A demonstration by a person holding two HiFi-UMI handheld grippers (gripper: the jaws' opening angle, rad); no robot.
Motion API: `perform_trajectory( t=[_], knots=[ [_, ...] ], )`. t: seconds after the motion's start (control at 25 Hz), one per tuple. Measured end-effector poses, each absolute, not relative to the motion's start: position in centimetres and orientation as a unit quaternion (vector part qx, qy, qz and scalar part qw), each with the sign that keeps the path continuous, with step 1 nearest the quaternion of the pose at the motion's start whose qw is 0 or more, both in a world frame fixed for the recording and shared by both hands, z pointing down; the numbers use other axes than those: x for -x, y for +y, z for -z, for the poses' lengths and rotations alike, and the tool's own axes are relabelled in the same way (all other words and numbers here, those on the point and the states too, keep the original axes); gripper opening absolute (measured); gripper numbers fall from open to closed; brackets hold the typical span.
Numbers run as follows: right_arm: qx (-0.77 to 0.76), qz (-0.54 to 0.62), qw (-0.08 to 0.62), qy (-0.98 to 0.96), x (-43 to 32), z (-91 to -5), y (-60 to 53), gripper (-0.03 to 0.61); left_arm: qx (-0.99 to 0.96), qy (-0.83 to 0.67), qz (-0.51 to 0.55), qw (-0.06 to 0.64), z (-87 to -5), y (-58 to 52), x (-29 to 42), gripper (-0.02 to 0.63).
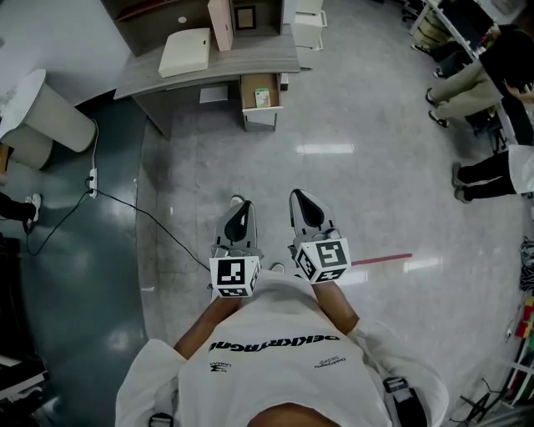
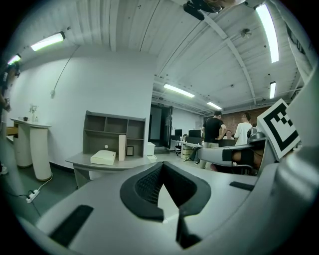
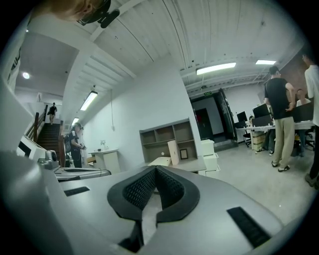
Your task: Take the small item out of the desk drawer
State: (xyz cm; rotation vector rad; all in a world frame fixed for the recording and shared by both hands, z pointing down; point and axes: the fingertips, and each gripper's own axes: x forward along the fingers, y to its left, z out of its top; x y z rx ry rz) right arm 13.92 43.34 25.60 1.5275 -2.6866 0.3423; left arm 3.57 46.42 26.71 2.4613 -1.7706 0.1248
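A grey desk (image 1: pixel 209 71) stands far ahead across the floor, also seen in the left gripper view as the desk (image 2: pixel 107 165) and in the right gripper view (image 3: pixel 192 164). Its drawer (image 1: pixel 247 93) is pulled out, and a small green and white item (image 1: pixel 263 97) lies inside. I hold both grippers side by side in front of my chest, well short of the desk. The left gripper (image 1: pixel 236 203) (image 2: pixel 160 167) is shut with nothing in it. The right gripper (image 1: pixel 302 196) (image 3: pixel 155 168) is also shut and holds nothing.
A flat white box (image 1: pixel 185 52) and a shelf unit sit on the desk. White stacked cabinets (image 1: pixel 309 25) stand to its right. A white counter (image 1: pixel 46 108) and a power strip with cable (image 1: pixel 93 182) are at the left. People (image 1: pixel 484 75) are at the right.
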Motion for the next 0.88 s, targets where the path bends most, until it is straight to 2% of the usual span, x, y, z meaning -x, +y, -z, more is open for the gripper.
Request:
perform_trajectory(
  t=[0.88],
  knots=[
    [-0.552, -0.118, 0.017, -0.825, -7.4, -24.2, 10.4, 0.031, -0.860, -0.504, -0.058, 0.055, -25.4, 12.0, 2.5, 0.015]
  ],
)
